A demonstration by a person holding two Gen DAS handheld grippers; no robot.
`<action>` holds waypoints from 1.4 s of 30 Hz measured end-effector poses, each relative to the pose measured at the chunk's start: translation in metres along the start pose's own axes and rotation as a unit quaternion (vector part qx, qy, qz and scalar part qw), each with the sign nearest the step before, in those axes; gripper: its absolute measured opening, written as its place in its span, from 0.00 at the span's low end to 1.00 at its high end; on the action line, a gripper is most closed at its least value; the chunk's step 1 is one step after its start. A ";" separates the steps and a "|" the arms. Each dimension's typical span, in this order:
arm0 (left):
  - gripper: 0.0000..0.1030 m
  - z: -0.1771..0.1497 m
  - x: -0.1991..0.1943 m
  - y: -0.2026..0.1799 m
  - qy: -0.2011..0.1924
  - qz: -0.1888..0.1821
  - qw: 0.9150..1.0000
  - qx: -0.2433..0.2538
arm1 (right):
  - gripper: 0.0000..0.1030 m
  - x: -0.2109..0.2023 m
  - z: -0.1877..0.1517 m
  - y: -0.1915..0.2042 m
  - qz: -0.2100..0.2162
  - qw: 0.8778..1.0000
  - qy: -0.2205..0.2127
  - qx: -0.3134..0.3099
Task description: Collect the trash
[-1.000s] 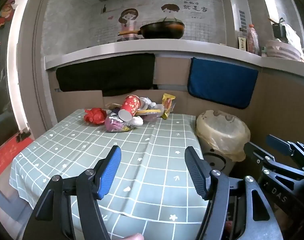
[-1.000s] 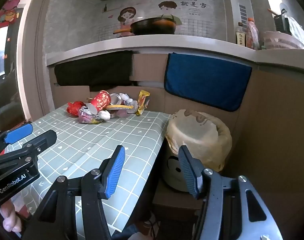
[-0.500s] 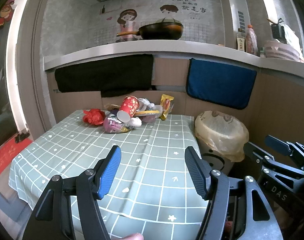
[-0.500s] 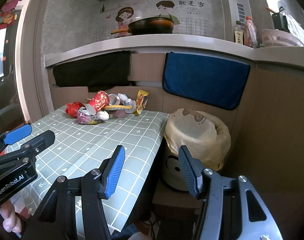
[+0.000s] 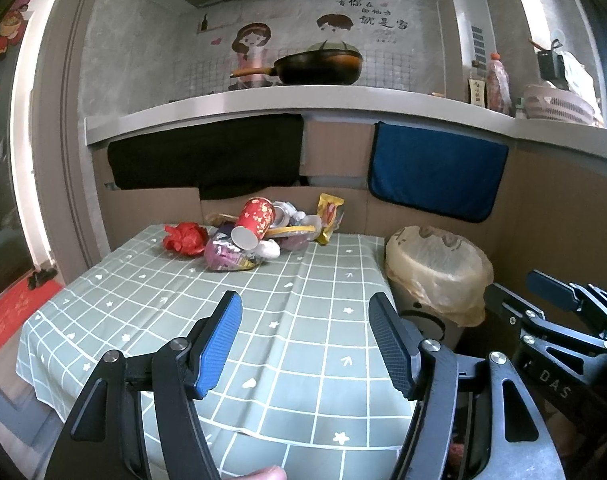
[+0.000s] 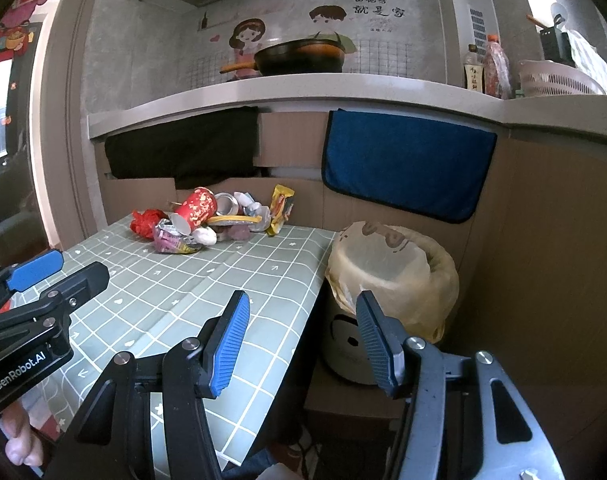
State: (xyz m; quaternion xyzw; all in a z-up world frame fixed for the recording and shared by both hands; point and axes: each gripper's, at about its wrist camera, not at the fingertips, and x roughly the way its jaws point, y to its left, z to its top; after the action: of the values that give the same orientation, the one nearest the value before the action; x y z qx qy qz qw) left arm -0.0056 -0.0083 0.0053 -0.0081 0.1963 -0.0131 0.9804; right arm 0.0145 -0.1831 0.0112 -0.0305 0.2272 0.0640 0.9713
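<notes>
A heap of trash lies at the far end of the table: a red paper cup, a crumpled red wrapper, a pink foil packet and a yellow snack bag. My left gripper hangs open over the near half of the table, nothing between its fingers. My right gripper is open too, at the table's right edge, well short of the heap. A bin lined with a yellowish bag stands to the right of the table.
A green checked cloth covers the table. A counter shelf with a wok runs above the back wall, with a black cloth and a blue towel hanging below it. The right gripper's body shows at the left view's right edge.
</notes>
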 end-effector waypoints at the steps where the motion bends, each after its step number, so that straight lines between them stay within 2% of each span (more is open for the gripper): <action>1: 0.64 0.000 0.000 0.000 -0.001 0.000 1.000 0.000 | 0.52 0.001 0.000 0.000 0.000 1.000 0.000 0.000; 42: 0.64 0.000 -0.001 -0.002 0.000 0.001 1.000 0.000 | 0.52 -0.002 0.001 -0.003 -0.001 1.000 -0.001 0.005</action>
State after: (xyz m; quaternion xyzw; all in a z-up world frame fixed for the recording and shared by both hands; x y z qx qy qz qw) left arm -0.0063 -0.0106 0.0060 -0.0076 0.1961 -0.0126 0.9805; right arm 0.0132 -0.1861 0.0130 -0.0263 0.2267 0.0618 0.9717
